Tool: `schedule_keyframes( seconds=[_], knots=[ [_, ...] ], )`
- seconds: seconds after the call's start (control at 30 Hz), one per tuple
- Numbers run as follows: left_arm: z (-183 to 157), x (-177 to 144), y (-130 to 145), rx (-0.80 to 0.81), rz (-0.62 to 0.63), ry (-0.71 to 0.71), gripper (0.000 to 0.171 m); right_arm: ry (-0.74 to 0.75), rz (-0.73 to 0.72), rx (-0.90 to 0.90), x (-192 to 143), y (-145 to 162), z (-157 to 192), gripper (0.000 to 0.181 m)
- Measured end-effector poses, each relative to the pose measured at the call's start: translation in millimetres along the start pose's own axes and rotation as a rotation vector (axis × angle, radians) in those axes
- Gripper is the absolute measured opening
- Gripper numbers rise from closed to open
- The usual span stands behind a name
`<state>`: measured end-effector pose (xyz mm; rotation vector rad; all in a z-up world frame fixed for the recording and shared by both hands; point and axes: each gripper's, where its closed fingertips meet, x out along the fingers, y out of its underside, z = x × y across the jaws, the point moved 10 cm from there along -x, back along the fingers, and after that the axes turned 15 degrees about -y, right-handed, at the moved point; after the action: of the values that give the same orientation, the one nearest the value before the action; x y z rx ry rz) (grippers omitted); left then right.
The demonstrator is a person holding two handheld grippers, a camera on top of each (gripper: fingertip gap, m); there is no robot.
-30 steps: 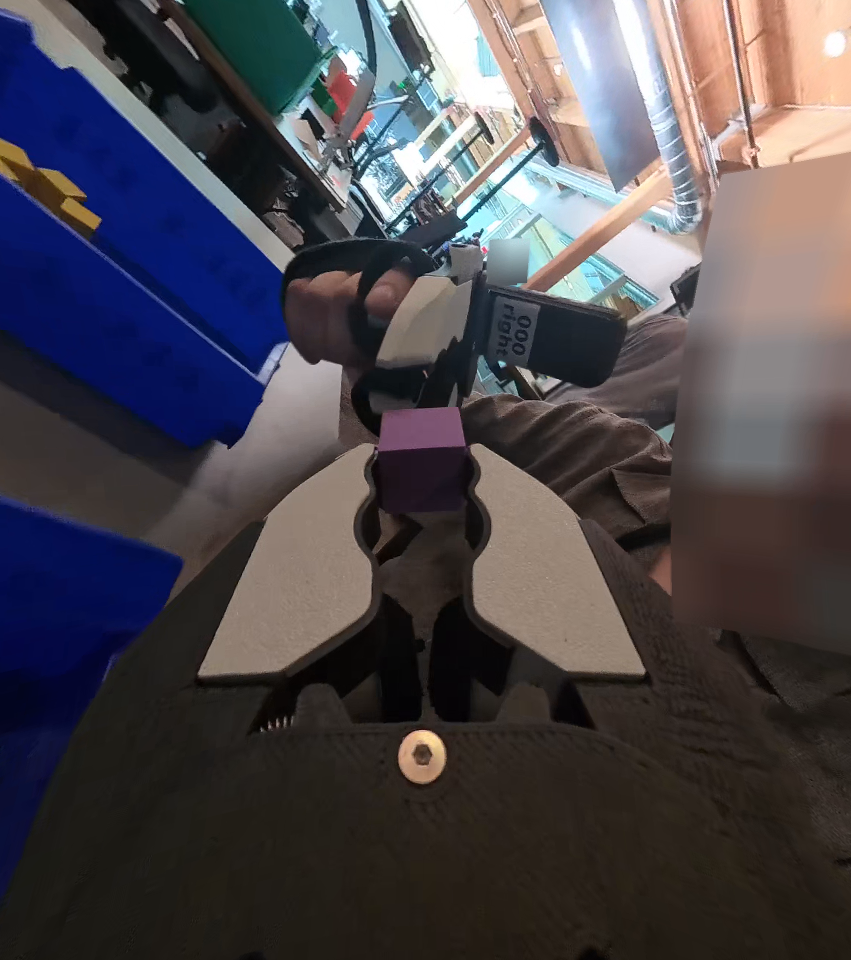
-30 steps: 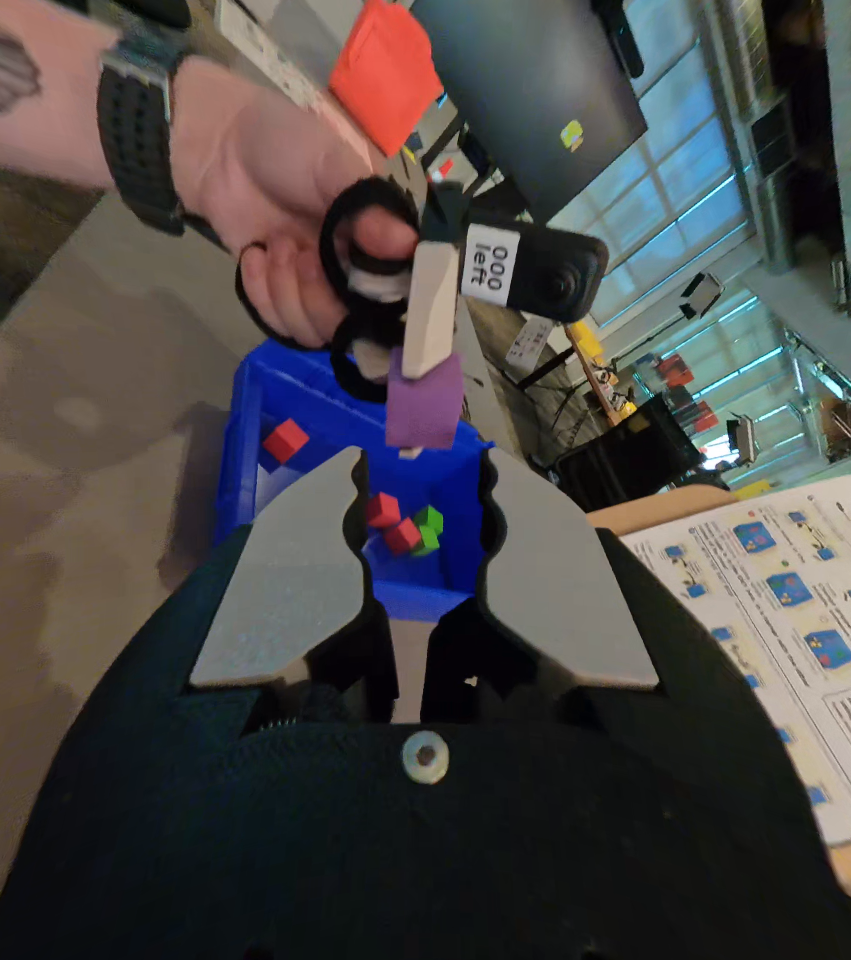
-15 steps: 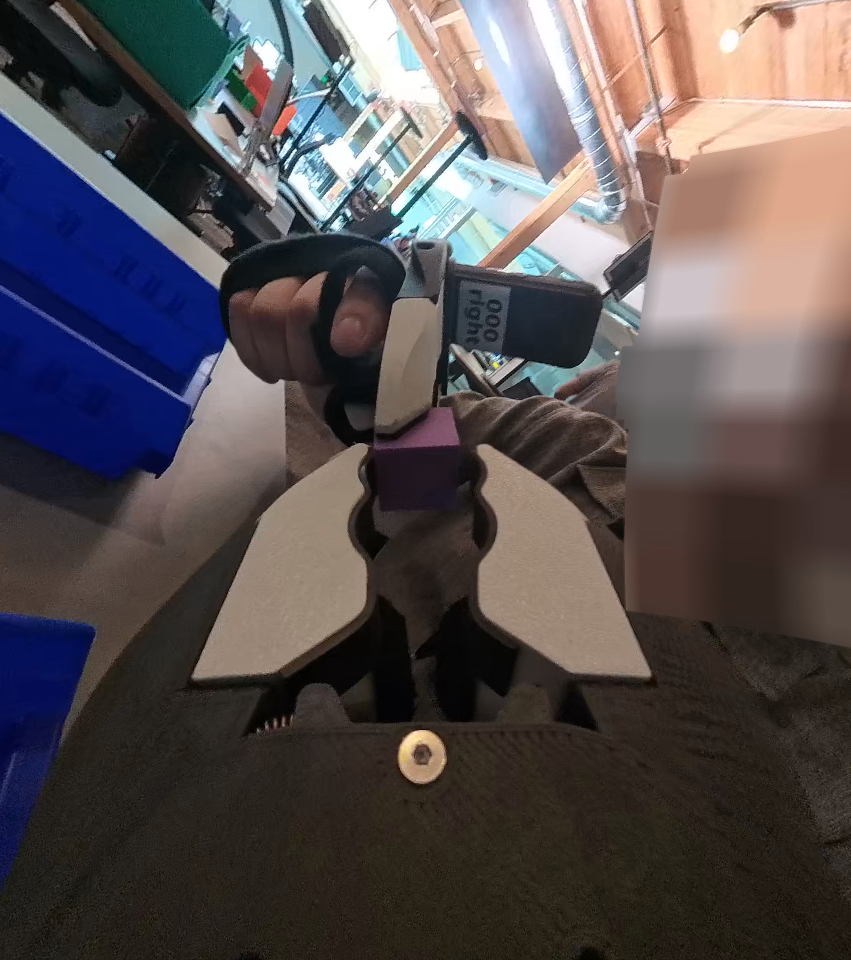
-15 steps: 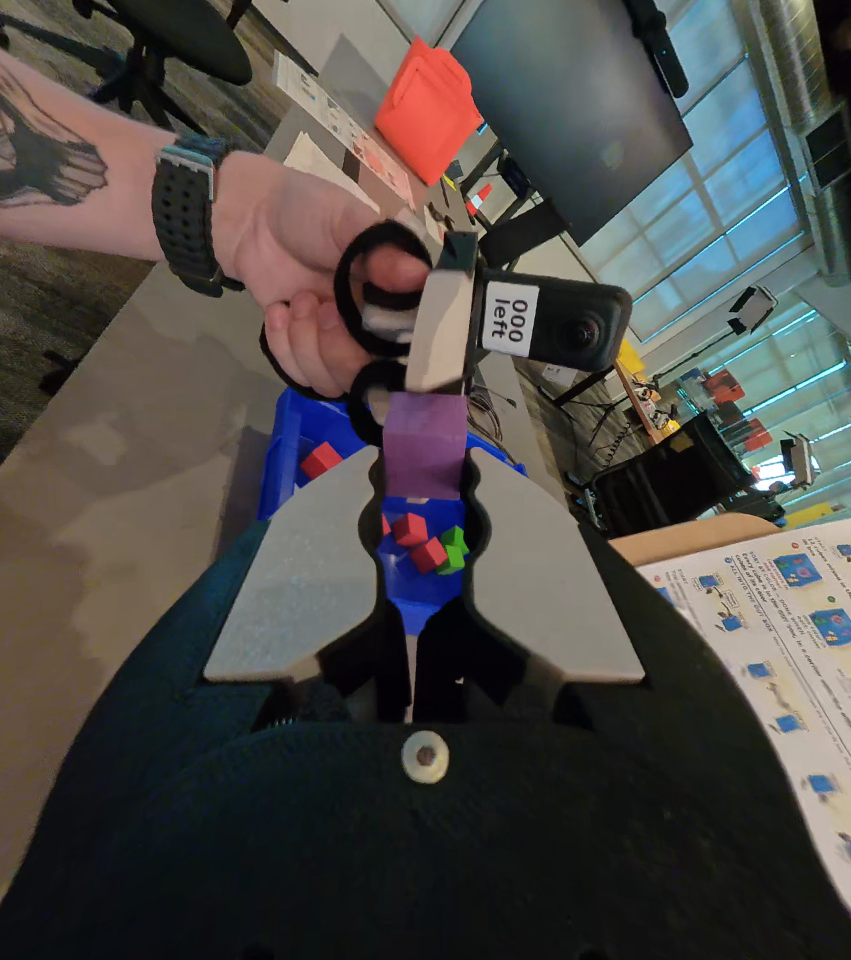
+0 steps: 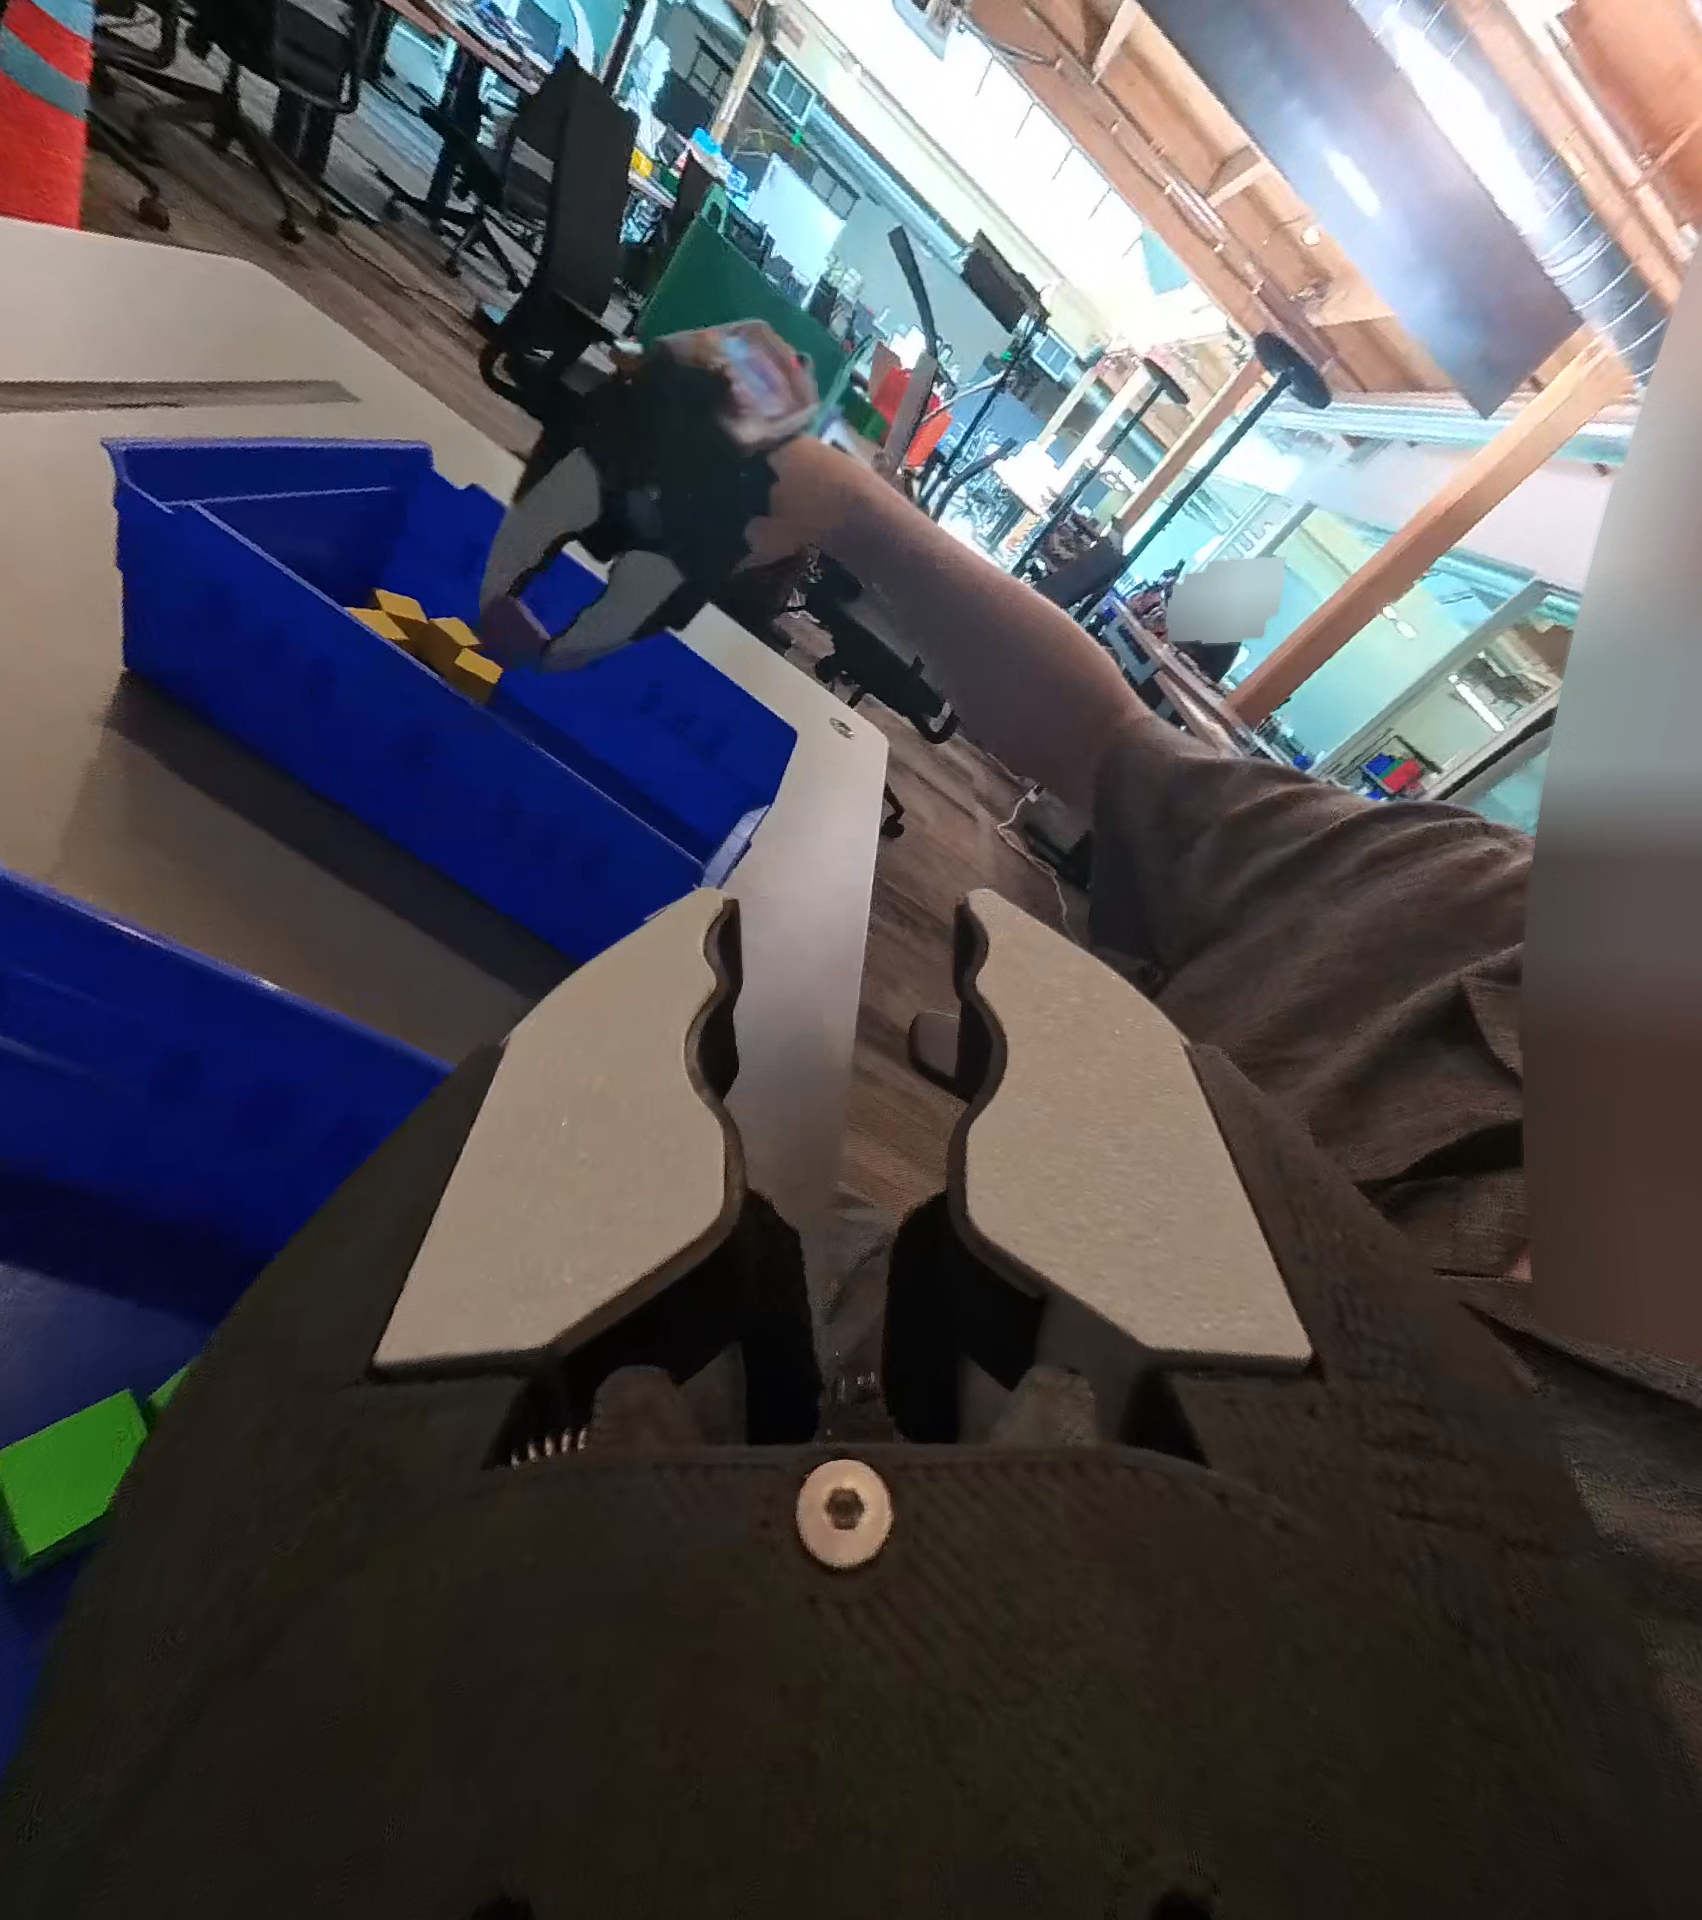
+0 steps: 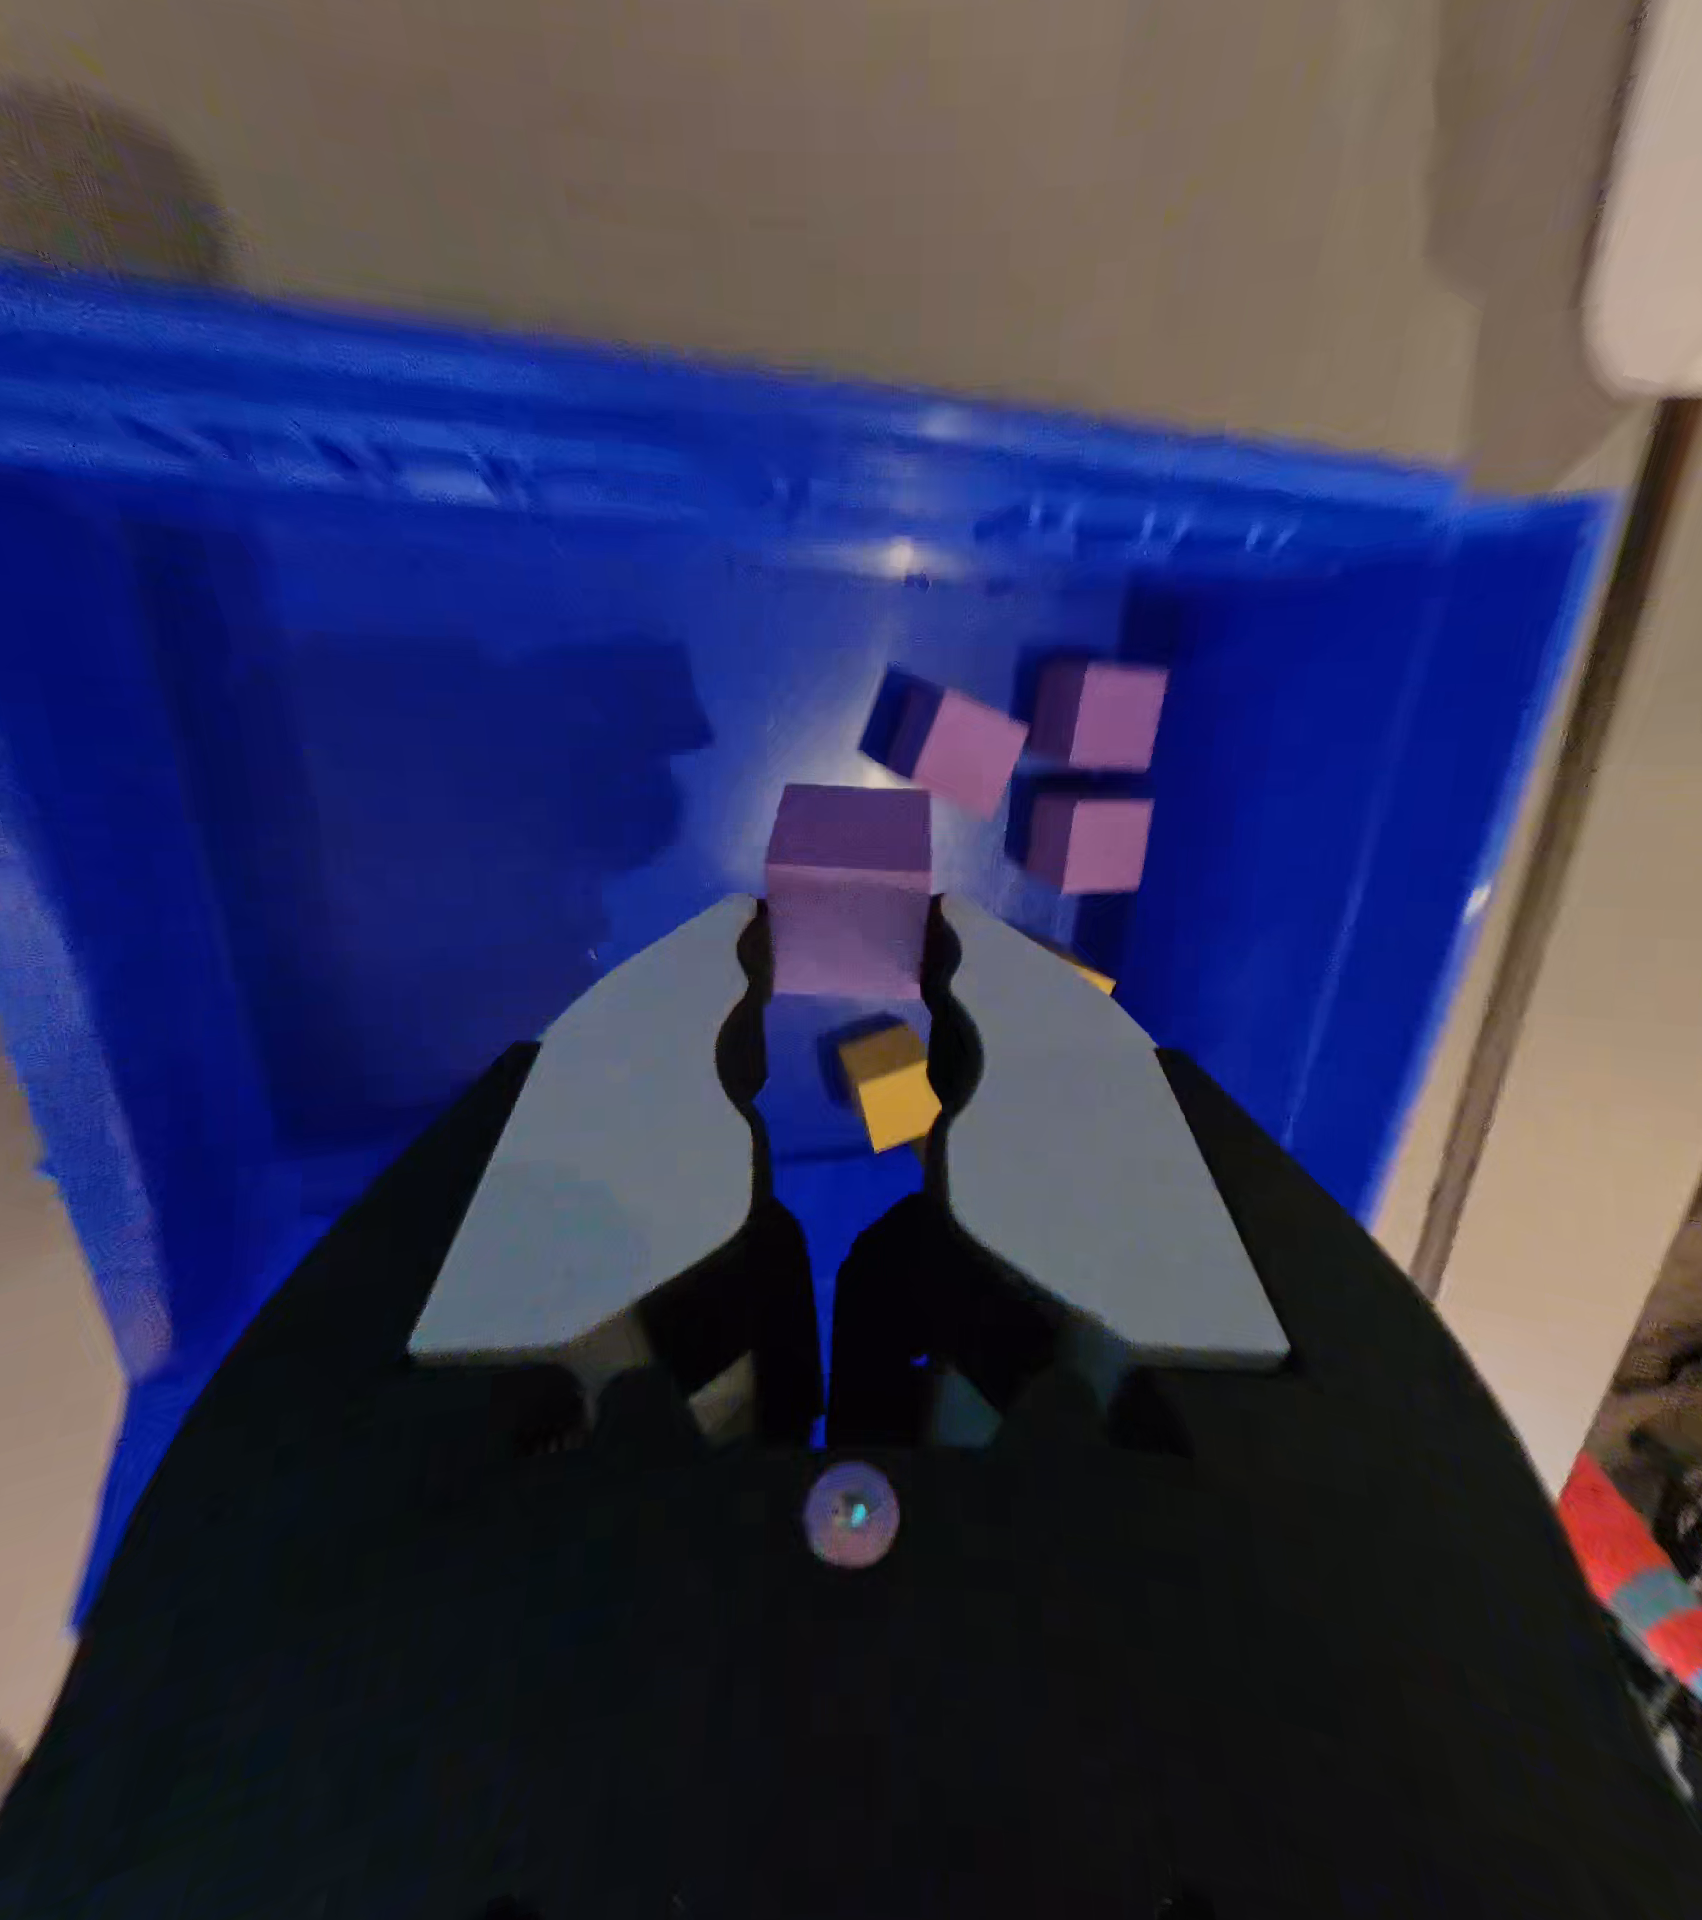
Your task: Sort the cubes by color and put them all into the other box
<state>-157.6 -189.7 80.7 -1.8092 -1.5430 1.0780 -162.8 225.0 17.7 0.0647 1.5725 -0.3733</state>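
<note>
My right gripper (image 6: 845, 920) is shut on a purple cube (image 6: 847, 894), with both pads pressed on its sides. It holds the cube over a blue bin (image 6: 307, 520) that contains three purple cubes (image 6: 1086, 842) and a yellow cube (image 6: 888, 1081). In the left wrist view the right gripper (image 5: 540, 634) hangs over that blue bin (image 5: 390, 727), with the purple cube (image 5: 514, 623) beside several yellow cubes (image 5: 431, 639). My left gripper (image 5: 842, 914) is open and empty, above the table's edge (image 5: 816, 831).
A second blue bin (image 5: 99, 1039) lies at the lower left, with a green cube (image 5: 62, 1475) near it. A person's sleeve (image 5: 1294, 987) fills the right side. An orange and teal cone (image 5: 5, 104) stands far left. Office chairs stand beyond the table.
The purple cube passed from my left gripper to my right one. The left jaws opened and drew away. The right gripper shut on the cube and carried it over the blue bin.
</note>
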Motion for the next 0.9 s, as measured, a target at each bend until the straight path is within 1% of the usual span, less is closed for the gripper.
schedule_keyframes(
  seconds=[0.07,0.1,0.2,0.33,0.43,0.63,0.77,0.9],
  knots=[
    [-1.9,-1.6,0.9,0.009,0.006,-0.008,0.038,-0.039,0.065,0.039,17.1,11.2,-16.1,0.028],
    [-2.5,-2.4,1.2,0.012,0.006,-0.011,0.038,-0.059,0.072,0.054,24.1,13.7,-22.7,0.028],
    [-2.7,-5.4,1.2,0.017,0.006,-0.019,0.038,-0.096,0.110,0.081,42.4,16.9,-36.9,0.028],
    [-2.7,-9.9,0.1,0.023,-0.005,-0.015,0.037,-0.131,0.181,0.118,58.3,18.8,-48.9,0.028],
    [-3.1,-11.3,-0.7,0.029,-0.007,-0.016,0.036,-0.140,0.199,0.130,64.4,18.3,-55.3,0.027],
    [-4.3,-12.8,-1.7,0.043,-0.005,-0.019,0.036,-0.138,0.191,0.145,69.3,13.4,-65.8,0.027],
    [-5.8,-16.2,-2.4,0.052,-0.010,-0.025,0.035,-0.159,0.210,0.172,73.7,15.6,-68.3,0.028],
    [-7.7,-19.0,-2.9,0.061,-0.014,-0.027,0.035,-0.182,0.199,0.194,73.3,16.4,-69.3,0.028]
  ],
)
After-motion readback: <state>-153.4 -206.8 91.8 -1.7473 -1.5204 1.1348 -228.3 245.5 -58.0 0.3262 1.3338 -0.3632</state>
